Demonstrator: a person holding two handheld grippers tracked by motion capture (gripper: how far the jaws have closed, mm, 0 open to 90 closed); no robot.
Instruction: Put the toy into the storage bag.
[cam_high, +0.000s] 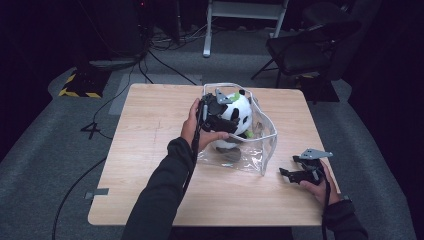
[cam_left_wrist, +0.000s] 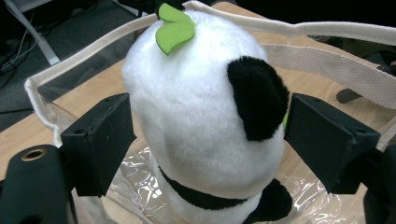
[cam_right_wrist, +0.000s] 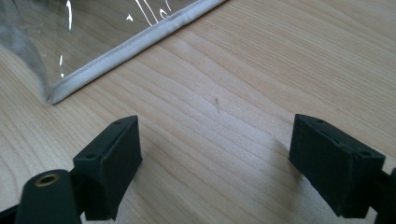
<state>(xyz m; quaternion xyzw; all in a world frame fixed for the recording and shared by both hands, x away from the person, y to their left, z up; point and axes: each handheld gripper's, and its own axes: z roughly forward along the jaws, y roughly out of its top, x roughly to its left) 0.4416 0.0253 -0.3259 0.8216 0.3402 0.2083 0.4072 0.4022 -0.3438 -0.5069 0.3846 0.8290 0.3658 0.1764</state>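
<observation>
Left gripper clasps plush panda inside clear bag mid-desk; right gripper gapes wide near the right edge.

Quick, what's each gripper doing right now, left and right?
Left gripper: jaws on both sides of the panda plush, apparently shut on it.
Right gripper: open, empty, over the table.

Bare table left of clear bag

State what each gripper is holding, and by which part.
The left gripper grips the toy panda by the sides of its head, above the clear bag. The right gripper is open and holds nothing.
</observation>
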